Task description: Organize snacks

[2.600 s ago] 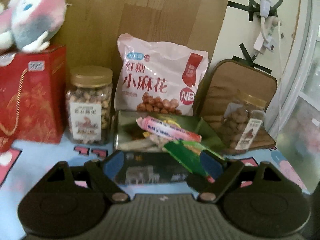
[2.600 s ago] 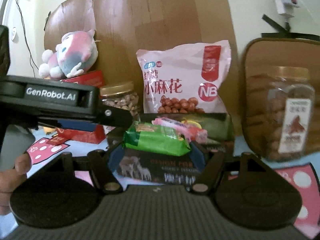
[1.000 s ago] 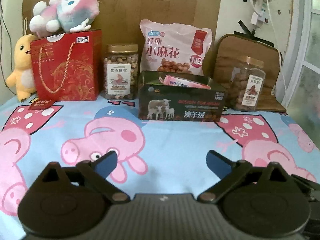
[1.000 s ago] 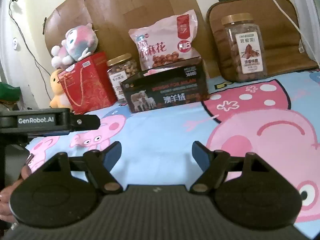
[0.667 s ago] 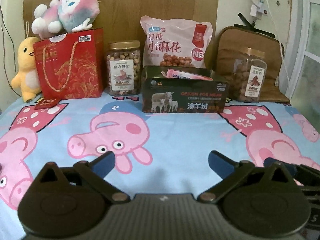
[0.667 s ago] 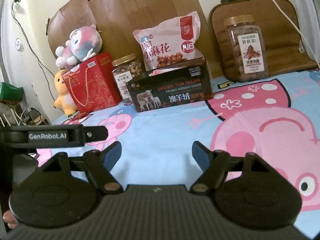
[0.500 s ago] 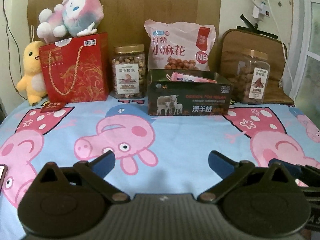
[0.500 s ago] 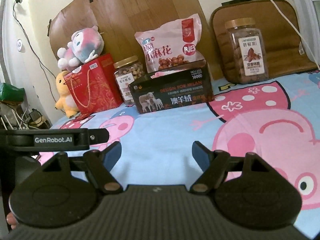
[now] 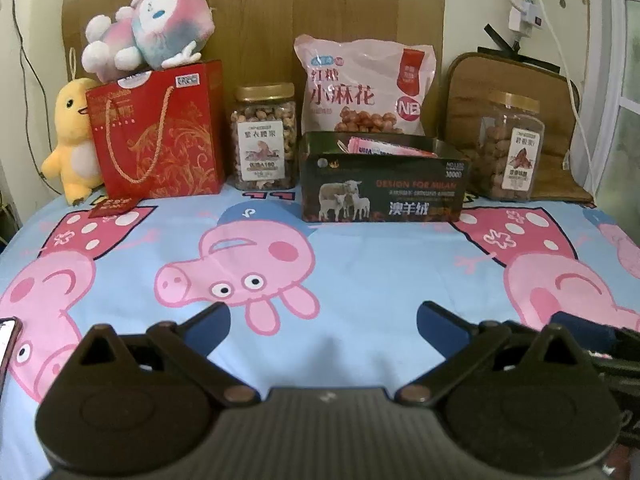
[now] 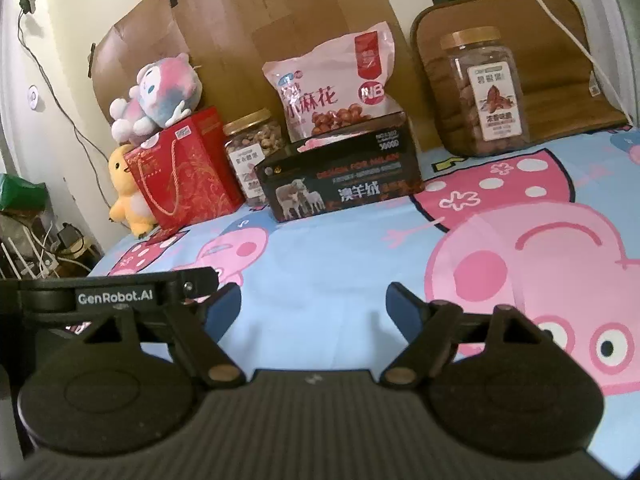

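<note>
At back of cartoon-print bed sheet (image 9: 360, 264): dark box (image 9: 382, 184) holds pink snack packets (image 9: 384, 148). Box stiff, light; take by long walls. Packets soft, crinkly, slippery; pinch mid-body. Versus 2.6 s back: green packet gone from view; left gripper (image 9: 323, 316), right gripper (image 10: 314, 300) now far back, jaws apart, empty, right just widened.

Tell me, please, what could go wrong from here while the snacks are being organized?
The pink snack bag stands leaning behind the dark box; nudging the box might tip it over. The phone lies at the cloth's near left edge beside the open left gripper and could get knocked off.
</note>
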Demonstrator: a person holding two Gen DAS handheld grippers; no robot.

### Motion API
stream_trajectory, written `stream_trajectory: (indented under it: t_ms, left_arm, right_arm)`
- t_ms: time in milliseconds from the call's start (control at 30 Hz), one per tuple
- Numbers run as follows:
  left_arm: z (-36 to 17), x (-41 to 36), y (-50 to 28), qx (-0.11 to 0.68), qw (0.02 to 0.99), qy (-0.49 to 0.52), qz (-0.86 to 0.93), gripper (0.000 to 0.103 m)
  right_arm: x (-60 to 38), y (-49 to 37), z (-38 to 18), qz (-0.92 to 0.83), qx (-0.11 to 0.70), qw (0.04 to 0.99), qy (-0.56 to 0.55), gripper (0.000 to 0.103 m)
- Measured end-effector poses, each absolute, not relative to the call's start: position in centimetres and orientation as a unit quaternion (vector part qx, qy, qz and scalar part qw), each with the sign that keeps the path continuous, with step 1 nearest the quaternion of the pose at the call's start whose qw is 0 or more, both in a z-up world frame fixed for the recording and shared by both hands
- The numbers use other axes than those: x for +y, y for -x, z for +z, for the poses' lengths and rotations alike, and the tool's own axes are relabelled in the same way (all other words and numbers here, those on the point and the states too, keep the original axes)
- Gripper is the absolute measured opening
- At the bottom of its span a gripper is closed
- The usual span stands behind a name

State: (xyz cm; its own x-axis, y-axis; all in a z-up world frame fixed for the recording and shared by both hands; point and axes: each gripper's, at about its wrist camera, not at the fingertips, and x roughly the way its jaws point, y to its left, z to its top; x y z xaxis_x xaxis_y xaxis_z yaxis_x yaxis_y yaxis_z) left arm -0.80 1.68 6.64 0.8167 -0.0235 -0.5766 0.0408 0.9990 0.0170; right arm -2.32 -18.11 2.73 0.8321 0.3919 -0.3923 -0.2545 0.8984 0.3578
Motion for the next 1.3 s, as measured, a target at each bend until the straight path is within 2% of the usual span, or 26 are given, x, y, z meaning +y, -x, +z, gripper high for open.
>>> stream_trajectory:
  t_ms: [533, 1300]
  left_arm:
    - [8.2, 2.0, 2.5, 0.235, 0.972, -0.029, 0.005, 0.103]
    - [7.7, 1.7, 2.0, 0.258, 0.966, -0.027, -0.013, 0.103]
  right_arm:
    - [-18.4, 3.7, 4.0, 0.139, 0.194, 0.957, -0.163, 0.085]
    - [-18.5, 3.0, 3.4, 0.138, 0.213, 0.951, -0.178, 0.085]
